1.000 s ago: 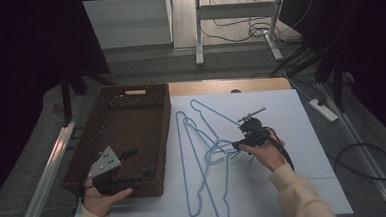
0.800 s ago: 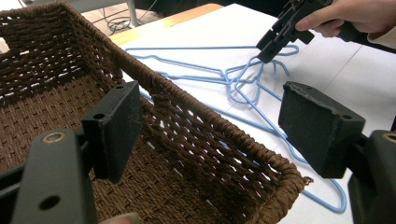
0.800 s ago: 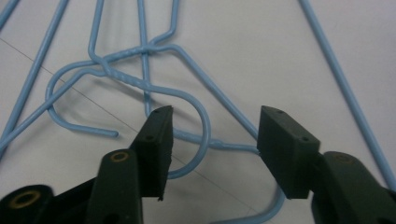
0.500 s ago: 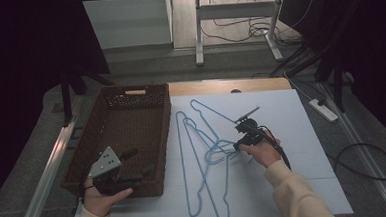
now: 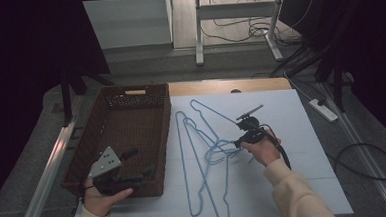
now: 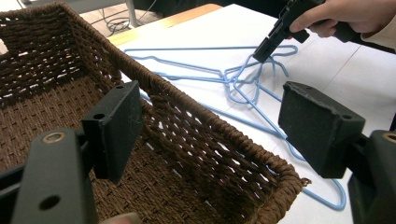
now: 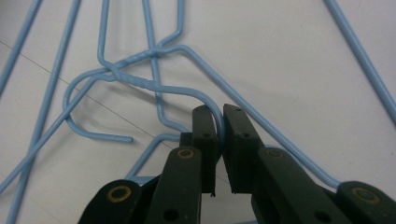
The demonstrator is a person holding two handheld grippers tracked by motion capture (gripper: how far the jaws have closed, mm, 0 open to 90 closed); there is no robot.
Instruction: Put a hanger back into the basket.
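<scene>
My right claw (image 7: pixel 219 122) has just been closing and now pinches the hook of a thin, light, springy sky-blue wire hanger (image 7: pixel 159 86), tangled with others on the white bench (image 5: pixel 291 118), while my left claw (image 6: pixel 205 126) gapes wide.

Smooth, glossy light-blue coated wire hangers (image 7: pixel 154 88) are pinched between matt black plastic jaws; the brown woven wicker basket (image 6: pixel 196 140) is rough.

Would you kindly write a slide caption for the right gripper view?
Right gripper clamps the hook of a blue wire hanger amid tangled hangers on the white table.
</scene>
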